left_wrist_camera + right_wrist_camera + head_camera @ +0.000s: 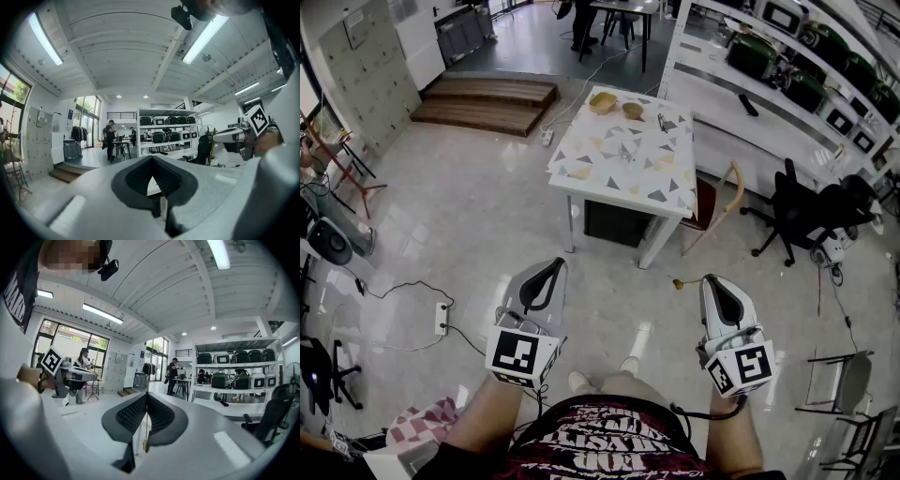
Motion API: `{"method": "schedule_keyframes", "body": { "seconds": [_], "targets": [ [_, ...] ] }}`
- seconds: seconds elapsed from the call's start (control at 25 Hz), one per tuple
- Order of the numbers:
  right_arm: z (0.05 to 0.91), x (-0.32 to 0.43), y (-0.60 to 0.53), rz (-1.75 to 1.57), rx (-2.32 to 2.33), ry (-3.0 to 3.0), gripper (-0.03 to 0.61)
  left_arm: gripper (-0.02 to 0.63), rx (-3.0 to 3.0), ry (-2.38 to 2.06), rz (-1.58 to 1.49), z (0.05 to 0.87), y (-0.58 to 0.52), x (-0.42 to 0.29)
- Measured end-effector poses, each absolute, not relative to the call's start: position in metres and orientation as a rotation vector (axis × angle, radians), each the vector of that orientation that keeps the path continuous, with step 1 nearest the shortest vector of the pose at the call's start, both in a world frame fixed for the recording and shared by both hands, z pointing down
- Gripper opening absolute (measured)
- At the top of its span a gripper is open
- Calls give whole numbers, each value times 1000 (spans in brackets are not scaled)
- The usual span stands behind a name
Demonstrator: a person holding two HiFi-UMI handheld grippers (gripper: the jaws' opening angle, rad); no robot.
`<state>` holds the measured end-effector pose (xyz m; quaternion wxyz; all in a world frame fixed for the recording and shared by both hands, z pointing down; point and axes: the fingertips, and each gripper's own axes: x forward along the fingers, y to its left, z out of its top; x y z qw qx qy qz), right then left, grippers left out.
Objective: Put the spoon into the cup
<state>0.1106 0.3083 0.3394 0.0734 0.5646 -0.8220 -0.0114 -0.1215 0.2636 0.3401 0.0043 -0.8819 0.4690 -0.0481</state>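
Note:
I stand on the floor some way from a white table (667, 190) with a triangle pattern. My right gripper (709, 279) is shut on a thin wooden spoon (678, 281), whose small bowl sticks out to the left of the jaws. In the right gripper view the spoon's handle (146, 420) runs upright between the closed pads. My left gripper (555, 263) is shut with nothing in it, and its jaws meet in the left gripper view (151, 158). A small clear cup-like thing (624, 156) stands mid-table, too small to tell. Two wooden bowls (602, 102) sit at the far end.
A wooden chair (718, 201) leans at the table's right, and a black office chair (797, 214) stands beyond it. Long white shelves (769, 70) run along the right. Wooden steps (487, 99) lie far left. A power strip (442, 319) and cables lie on the floor to my left.

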Motion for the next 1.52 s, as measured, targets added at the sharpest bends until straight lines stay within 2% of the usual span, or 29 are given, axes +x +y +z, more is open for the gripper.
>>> {"method": "schedule_keyframes", "body": {
  "seconds": [0.6, 1.52],
  "targets": [
    [344, 114, 301, -4, 1754, -2481, 34, 1, -2789, 1480, -201, 359, 256, -127],
    [371, 127, 150, 45, 1692, -2492, 34, 1, -2799, 1504, -276, 377, 113, -102]
  ]
}}
